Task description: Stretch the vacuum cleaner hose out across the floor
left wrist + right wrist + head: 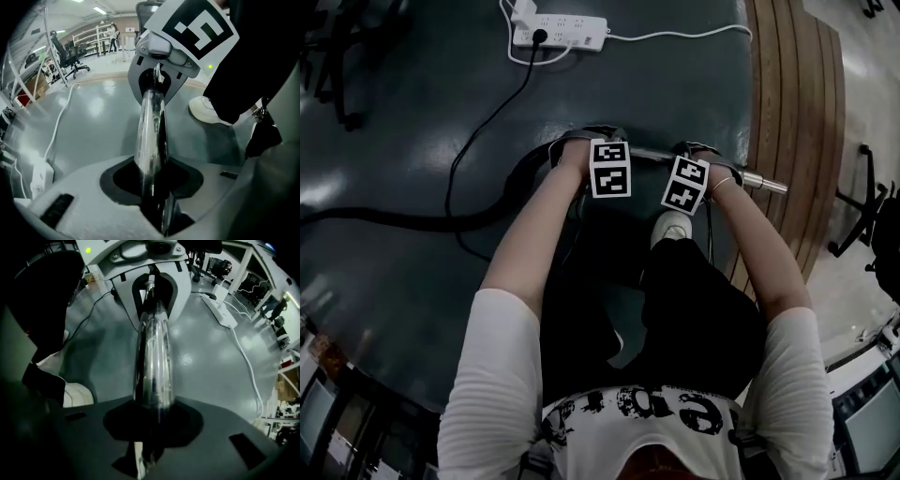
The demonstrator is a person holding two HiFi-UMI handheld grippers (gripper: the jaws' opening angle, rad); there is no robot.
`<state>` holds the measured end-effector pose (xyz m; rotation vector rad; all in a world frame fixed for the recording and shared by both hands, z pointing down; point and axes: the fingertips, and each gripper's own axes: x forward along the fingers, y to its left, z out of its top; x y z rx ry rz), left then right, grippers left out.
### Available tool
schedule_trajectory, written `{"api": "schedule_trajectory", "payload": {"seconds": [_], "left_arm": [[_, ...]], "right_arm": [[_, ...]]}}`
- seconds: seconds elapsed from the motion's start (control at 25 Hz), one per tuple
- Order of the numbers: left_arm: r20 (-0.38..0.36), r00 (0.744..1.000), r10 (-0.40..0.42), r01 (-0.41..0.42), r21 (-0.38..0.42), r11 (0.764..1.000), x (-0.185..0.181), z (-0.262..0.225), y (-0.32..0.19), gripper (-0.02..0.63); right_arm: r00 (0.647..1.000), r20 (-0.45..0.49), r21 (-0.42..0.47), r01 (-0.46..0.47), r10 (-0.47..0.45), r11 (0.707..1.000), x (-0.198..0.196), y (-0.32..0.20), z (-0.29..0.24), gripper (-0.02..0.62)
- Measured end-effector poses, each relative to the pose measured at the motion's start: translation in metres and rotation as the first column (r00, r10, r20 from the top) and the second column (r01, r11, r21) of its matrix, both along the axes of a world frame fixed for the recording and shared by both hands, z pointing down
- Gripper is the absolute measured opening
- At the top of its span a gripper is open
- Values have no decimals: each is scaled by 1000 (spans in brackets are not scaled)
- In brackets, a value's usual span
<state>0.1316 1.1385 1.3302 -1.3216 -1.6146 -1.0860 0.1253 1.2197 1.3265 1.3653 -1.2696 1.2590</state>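
Pinching the chrome wand tube (pixel 762 182) with left gripper (pixel 152 187) and right gripper (pixel 150 427). It looks stiff but slick, so it's probably the best handle. The black hose (pixel 403 221) at left seems floppy.

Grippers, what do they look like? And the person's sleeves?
The left gripper and right gripper are grey plastic, black around the jaws. Each carries a white cube with black square markers. The sleeves are white and short.
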Motion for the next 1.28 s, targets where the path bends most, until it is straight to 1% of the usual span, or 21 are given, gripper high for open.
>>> {"api": "schedule_trajectory", "payload": {"seconds": [0.08, 0.2, 0.32, 0.4, 0.48, 0.56, 0.64, 0.68, 0.72, 0.76, 0.8, 0.84, 0.88, 0.92, 1.0, 1.04, 1.12, 1.16, 1.2, 1.24, 1.28], "left_arm": [[19, 1000, 8, -8, 10, 1000, -5, 10, 3, 139], [17, 999, 45, -45, 25, 999, -12, 22, 5, 140], [31, 998, 56, -57, 17, 998, -17, 30, 4, 139], [20, 998, 54, -54, -1, 999, -15, 34, 4, 140], [-13, 999, 49, -49, -20, 999, -10, 37, 6, 140], [-32, 999, 36, -37, -32, 999, -10, 39, 7, 153], [-35, 999, 7, -8, -39, 999, -9, 40, 6, 155], [-47, 998, -32, 30, -44, 999, -3, 40, 6, 171], [-67, 993, -99, 95, -55, 994, 7, 39, 5, 231], [-78, 979, -187, 181, -79, 980, 19, 38, 4, 341], [-67, 959, -275, 266, -115, 957, 27, 34, 4, 408], [-41, 939, -340, 331, -151, 932, 31, 29, 4, 443], [-17, 928, -373, 364, -179, 914, 30, 23, 3, 456], [-6, 925, -380, 372, -196, 907, 28, 18, 2, 456], [-16, 930, -368, 356, -221, 908, 28, 6, 1, 456], [-22, 929, -369, 353, -241, 904, 29, -3, 2, 456], [-12, 916, -402, 381, -290, 878, 36, -25, 4, 454], [-1, 903, -429, 408, -312, 858, 40, -37, 4, 453], [4, 885, -465, 439, -338, 832, 46, -52, 2, 445], [-2, 858, -513, 475, -377, 795, 56, -69, -1, 381], [-15, 820, -572, 511, -430, 744, 68, -90, -6, 245]], "right_arm": [[1000, 1, -2, -16, 16, 1000, -5, 3, 11, 80], [998, 11, -20, -59, 59, 998, -15, 7, 25, 83], [997, 5, -26, -76, 76, 997, -19, 6, 31, 89], [996, 3, -21, -86, 86, 996, -18, 5, 32, 94], [994, -6, -15, -109, 109, 994, -15, 6, 31, 97], [991, -21, -21, -135, 135, 991, -14, 8, 31, 109], [987, -18, -22, -161, 161, 987, -13, 9, 31, 139], [985, -7, -13, -172, 172, 985, -11, 10, 31, 147], [983, 4, 2, -184, 184, 983, -8, 11, 30, 154], [980, 14, 20, -201, 200, 979, -4, 12, 28, 165], [976, 20, 36, -219, 219, 975, -1, 12, 25, 189], [972, 22, 46, -233, 232, 971, 0, 13, 21, 201], [971, 19, 51, -240, 240, 969, 1, 14, 16, 201], [970, 14, 57, -244, 244, 968, 2, 14, 11, 201], [967, 11, 93, -255, 255, 963, 4, 12, -1, 201], [965, 10, 127, -260, 261, 957, 6, 8, -11, 199], [954, 2, 216, -294, 300, 931, 14, -1, -36, 199], [937, 2, 264, -337, 348, 904, 19, -6, -50, 198], [908, 11, 313, -400, 418, 861, 26, -10, -65, 197], [866, 23, 361, -474, 500, 803, 33, -12, -81, 176], [815, 33, 406, -540, 578, 738, 43, -14, -97, 96]]}}
